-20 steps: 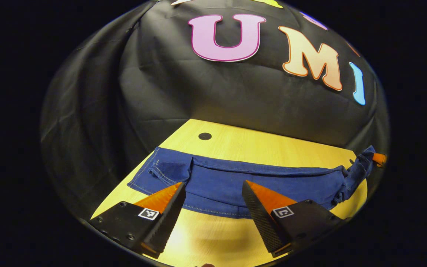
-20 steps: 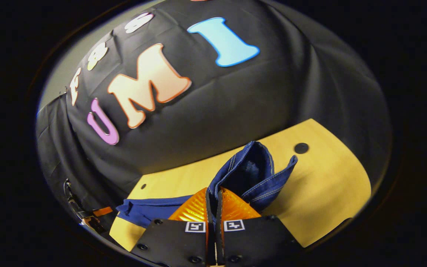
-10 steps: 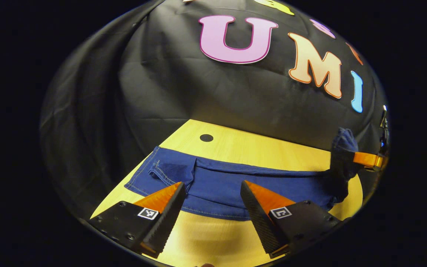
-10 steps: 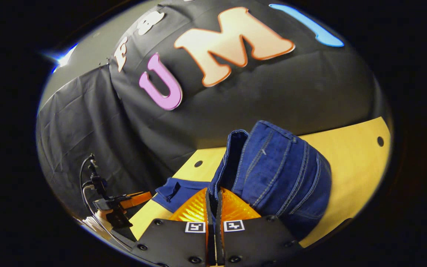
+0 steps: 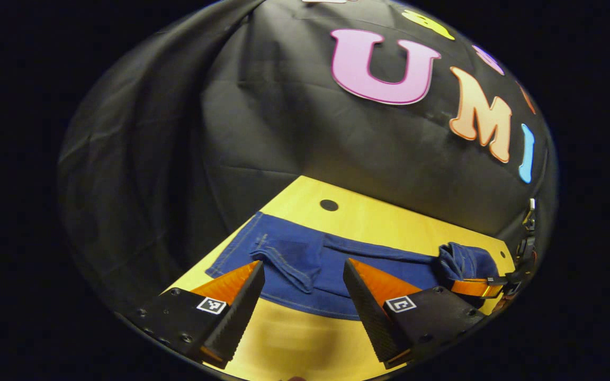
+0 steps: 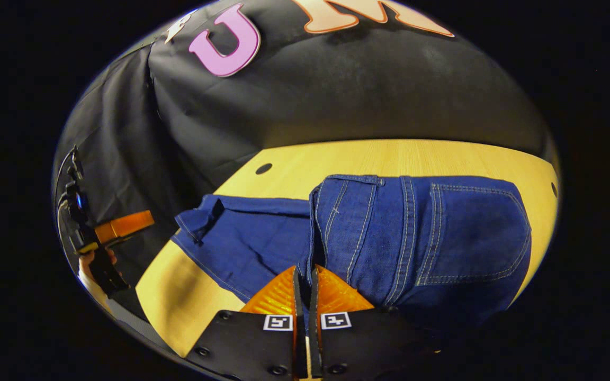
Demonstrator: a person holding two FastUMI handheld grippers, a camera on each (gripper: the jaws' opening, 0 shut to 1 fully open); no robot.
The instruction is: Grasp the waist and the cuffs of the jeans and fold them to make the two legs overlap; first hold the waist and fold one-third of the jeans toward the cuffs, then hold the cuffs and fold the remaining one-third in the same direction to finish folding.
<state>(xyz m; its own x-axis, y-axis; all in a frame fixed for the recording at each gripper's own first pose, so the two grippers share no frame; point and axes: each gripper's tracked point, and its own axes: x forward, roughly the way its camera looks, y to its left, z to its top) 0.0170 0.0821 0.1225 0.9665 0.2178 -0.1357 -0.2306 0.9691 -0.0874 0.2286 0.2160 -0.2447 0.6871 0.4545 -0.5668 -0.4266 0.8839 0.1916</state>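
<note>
Right gripper (image 6: 305,283) pinched tight on waistband of dark-blue denim jeans (image 6: 262,238), carrying waist third leftward over legs on yellow wooden table (image 6: 389,156). Left gripper (image 5: 302,286) wide apart, empty, hovering near cuff end, presumably ready for the cuffs.

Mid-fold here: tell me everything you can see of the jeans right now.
The jeans are dark blue denim with pale stitching, lying along the yellow table. The waist end, back pocket and belt loops up, is folded toward the cuffs, pinched in the right tongs. The left tongs hang open near the cuff end.
</note>
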